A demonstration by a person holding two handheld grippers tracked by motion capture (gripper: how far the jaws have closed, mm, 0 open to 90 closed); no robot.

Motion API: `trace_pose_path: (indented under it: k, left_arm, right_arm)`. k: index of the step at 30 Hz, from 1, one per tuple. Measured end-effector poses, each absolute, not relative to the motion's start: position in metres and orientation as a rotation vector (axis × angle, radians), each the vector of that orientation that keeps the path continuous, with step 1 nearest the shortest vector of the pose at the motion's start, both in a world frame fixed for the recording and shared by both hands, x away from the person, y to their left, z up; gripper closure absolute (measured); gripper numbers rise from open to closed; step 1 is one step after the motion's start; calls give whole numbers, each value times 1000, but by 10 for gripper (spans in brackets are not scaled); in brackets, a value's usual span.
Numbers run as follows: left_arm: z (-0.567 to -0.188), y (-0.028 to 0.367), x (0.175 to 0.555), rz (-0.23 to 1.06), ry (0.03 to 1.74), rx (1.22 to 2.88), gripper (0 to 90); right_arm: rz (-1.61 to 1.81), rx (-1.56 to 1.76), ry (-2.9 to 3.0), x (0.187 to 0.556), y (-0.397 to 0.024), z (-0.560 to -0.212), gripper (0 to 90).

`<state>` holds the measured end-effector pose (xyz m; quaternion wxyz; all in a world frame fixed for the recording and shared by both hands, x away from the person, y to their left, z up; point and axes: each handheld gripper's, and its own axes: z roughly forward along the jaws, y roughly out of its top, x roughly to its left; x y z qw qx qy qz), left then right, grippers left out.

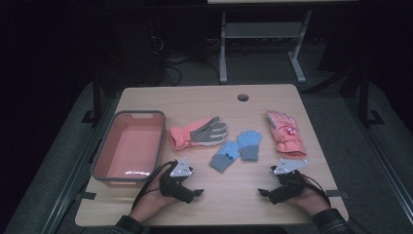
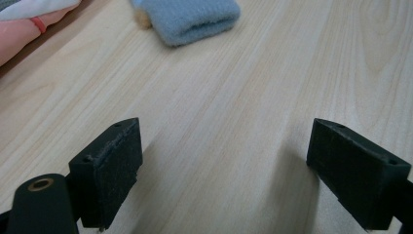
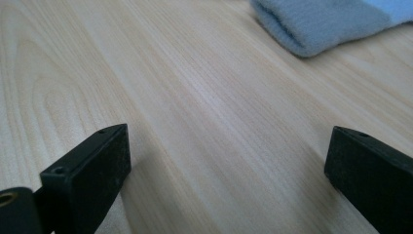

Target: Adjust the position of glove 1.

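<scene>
- The blue gloves (image 1: 236,148) lie as a pair near the middle of the wooden table (image 1: 204,100), between the two grippers and a little beyond them; nothing holds them
- In the high view the pair shows whole, light blue with grey-blue cuffs, fingers toward twelve o'clock
- In the left gripper view a knitted blue cuff (image 2: 192,19) sits at twelve o'clock, well apart from the jaws, with a pink and white edge of the orange and grey glove (image 2: 29,22) at ten o'clock
- In the right gripper view a blue cuff (image 3: 316,24) lies at one o'clock, again clear of the jaws
- The left gripper (image 1: 197,193) rests low on the table at seven o'clock from the gloves, its jaws spread wide with bare wood between them, gripping nothing
- The right gripper (image 1: 263,192) rests at five o'clock from the gloves, jaws likewise spread wide over bare wood
- Both grippers point inward toward each other, each cradled in a hand (image 1: 151,204) that comes in from six o'clock, dark sleeves at the wrists, a grey three-cornered plate on top of each
- At ten o'clock from the blue pair lies the orange and grey glove; at two o'clock a pink glove (image 1: 286,134)
- A pink tub (image 1: 129,146) with a grey rim stands at nine o'clock
- A round hole (image 1: 243,97) sits near the table's far edge
- The room beyond is dark, with a grey metal frame (image 1: 263,44) and cables on the floor
</scene>
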<state>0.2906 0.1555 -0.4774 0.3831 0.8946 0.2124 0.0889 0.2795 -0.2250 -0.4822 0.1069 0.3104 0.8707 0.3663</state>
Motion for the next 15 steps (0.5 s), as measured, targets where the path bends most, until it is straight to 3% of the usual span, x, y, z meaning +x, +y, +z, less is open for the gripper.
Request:
trace_pose_path:
  k: [12,15]
  left_arm:
    - [-477,162,289,217,528,2279,122]
    - [-477,162,290,217,528,2280,122]
  right_arm:
    - [1079,921,2556,280,-225,-482,39]
    - [1088,930,2547,281,-226,-480,152]
